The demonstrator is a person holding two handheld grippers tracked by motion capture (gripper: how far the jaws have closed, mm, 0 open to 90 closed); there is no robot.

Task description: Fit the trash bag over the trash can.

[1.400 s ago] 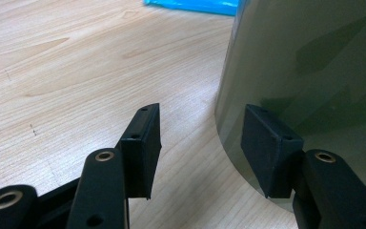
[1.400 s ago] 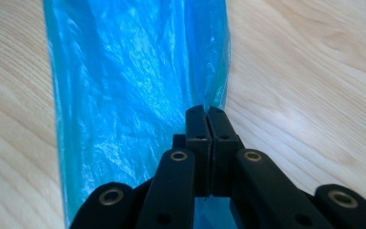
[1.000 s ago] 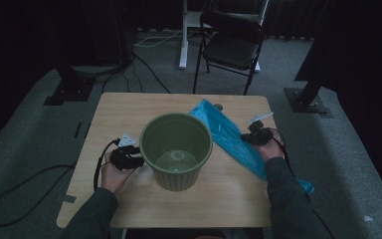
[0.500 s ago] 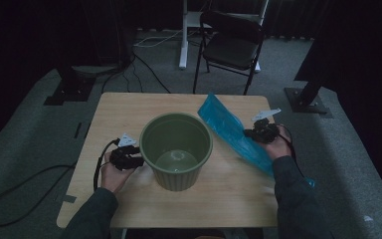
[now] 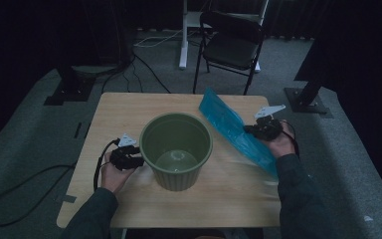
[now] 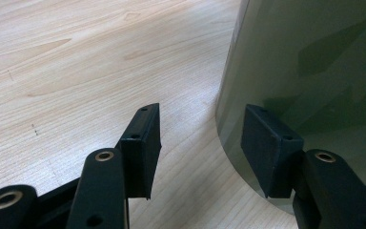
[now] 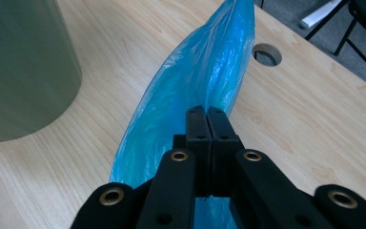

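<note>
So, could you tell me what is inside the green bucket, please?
Nothing shows inside the green bucket: the high view reveals just its bare, shiny bottom. Its near inner wall is hidden by the rim.

My left tool rests at eight o'clock, jaws apart; my right tool hangs at three o'clock, jaws clamped together.

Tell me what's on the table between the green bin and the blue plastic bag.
Nothing: in the high view, bare wood of the table separates the green bin from the blue plastic bag.

green bucket blocking table centre, bare wood behind it, blue bag crossing right side
</note>
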